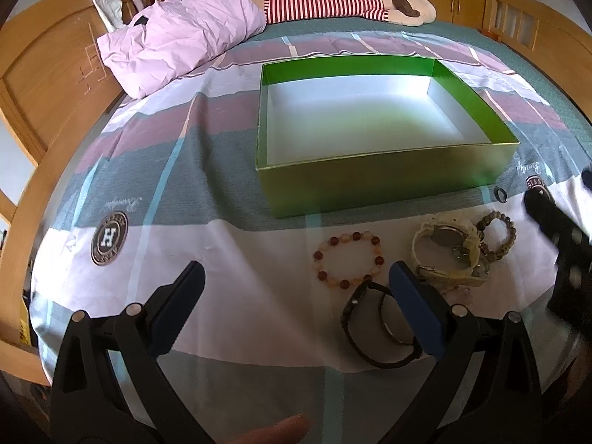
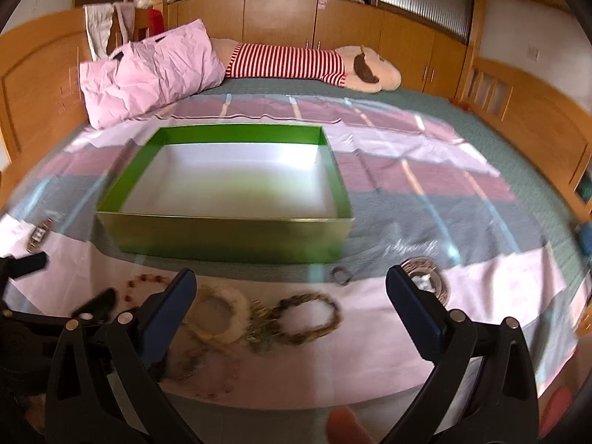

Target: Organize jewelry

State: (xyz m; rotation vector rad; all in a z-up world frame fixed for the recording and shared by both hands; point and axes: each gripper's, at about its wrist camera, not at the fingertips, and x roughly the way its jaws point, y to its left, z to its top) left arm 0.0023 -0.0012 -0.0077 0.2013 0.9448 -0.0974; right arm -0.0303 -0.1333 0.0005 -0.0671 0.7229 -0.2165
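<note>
Left gripper (image 1: pixel 296 288): jaws spread wide, empty, hovering low over the bedspread (image 1: pixel 229 259).
Right gripper (image 2: pixel 292 292): jaws likewise wide apart, nothing held; view blurred.
Green box (image 1: pixel 370 181): open, empty, straight ahead of both grippers, beyond the jewelry.
Red-and-cream bead bracelet (image 1: pixel 347 257): flat on the cloth just ahead of the left gripper, nearer its right finger. Judged light, beads hard and smooth, likely to roll; pinch across one side of the loop.
Black watch (image 1: pixel 377 327): lies against the left gripper's right finger, partly hidden. Strap looks flexible; take it by the strap.
Cream watch (image 1: pixel 446 255): right of that finger, on its side, touching the brown bead bracelet (image 1: pixel 497 235). Bulkiest piece; grip across the case.
Small dark ring (image 1: pixel 500 195): near the box corner, far right. Tiny, thin, hard to catch on soft cloth.
Status: nothing boxed yet.
</note>
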